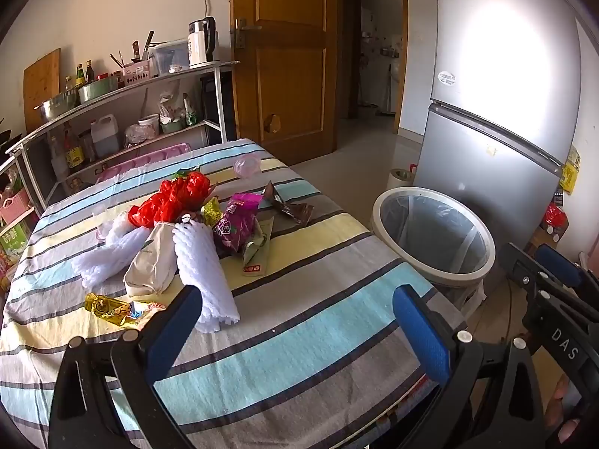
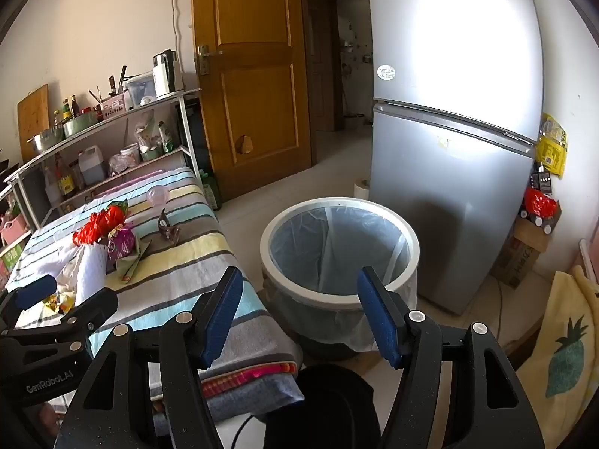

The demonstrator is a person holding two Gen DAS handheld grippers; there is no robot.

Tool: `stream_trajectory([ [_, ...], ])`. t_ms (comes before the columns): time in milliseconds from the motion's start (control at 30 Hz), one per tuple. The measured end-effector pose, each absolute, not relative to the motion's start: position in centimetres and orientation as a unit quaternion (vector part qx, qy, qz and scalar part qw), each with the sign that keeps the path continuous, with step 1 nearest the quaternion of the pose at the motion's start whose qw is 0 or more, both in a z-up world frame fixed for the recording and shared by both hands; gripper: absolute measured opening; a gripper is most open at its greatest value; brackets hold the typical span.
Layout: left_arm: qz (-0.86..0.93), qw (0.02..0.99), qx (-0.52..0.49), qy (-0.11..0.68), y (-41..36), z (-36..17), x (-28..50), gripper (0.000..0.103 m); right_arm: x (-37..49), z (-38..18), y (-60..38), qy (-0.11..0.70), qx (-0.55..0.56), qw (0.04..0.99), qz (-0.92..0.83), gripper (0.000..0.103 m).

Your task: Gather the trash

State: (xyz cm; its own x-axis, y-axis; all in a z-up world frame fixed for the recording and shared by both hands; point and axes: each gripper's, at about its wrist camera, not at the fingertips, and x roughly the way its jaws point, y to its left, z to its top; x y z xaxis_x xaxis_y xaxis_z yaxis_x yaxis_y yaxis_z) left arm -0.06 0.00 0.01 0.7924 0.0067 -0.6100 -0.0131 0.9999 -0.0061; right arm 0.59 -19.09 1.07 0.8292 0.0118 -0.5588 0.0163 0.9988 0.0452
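Observation:
A heap of trash lies on the striped tablecloth [image 1: 299, 336]: a red plastic bag [image 1: 176, 198], a purple snack bag [image 1: 236, 224], white foam netting [image 1: 206, 265], a paper bag [image 1: 153, 258], a gold wrapper [image 1: 108, 308] and a dark wrapper [image 1: 288, 205]. A white round bin [image 2: 338, 247] with a clear liner stands on the floor right of the table. My left gripper [image 1: 295, 321] is open and empty above the table's near part, short of the heap. My right gripper [image 2: 299, 314] is open and empty, in front of the bin.
A grey fridge [image 2: 449, 131] stands behind the bin. A metal shelf [image 1: 123, 112] with bottles, pots and a kettle lines the wall left of a wooden door [image 1: 288, 56]. A pink lid [image 1: 247, 166] lies at the table's far end. A yellow pineapple cloth [image 2: 561, 344] is at the right.

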Motion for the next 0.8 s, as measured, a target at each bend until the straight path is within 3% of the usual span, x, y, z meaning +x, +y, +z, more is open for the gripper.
stream_trajectory([
  [800, 0.006, 0.945, -0.007, 0.326, -0.03, 0.31, -0.25, 0.103, 0.49, 1.42, -19.12, 0.293, 0.023, 0.956, -0.004, 0.064],
])
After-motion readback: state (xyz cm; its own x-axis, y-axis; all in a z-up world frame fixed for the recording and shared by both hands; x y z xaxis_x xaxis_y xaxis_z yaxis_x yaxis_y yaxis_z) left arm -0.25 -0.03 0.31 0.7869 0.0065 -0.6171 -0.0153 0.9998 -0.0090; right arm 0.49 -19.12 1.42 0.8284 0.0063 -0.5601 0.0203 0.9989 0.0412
